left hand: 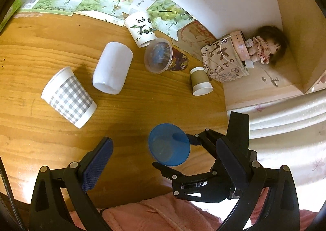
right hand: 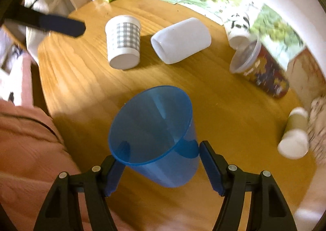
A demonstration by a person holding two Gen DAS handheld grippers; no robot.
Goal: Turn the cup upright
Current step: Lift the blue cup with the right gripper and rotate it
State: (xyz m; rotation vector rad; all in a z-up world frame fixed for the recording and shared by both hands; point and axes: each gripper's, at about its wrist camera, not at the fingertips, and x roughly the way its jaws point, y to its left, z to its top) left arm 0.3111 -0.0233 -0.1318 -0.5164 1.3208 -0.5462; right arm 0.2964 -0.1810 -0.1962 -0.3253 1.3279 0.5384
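Six cups in all on or over the round wooden table: one translucent blue plastic cup, held; five others lying tipped on the wood. Farther onto the table than the blue cup: a grey-checked paper cup, a plain white smooth tumbler, a panda-printed cup, a clear-rimmed printed cup and a small brown-banded paper cup. Two grippers. Right gripper clamped on the blue cup, blue ribbed pads pressing opposite sides of its wall just below the rim. Cup tapered, thin-walled, near the table's front edge, tilted, long axis slanting, mouth open toward the wrist camera, base aimed down and away at the wood. Left gripper spread wide, holding nothing, its textured blue pad just beside the blue cup.
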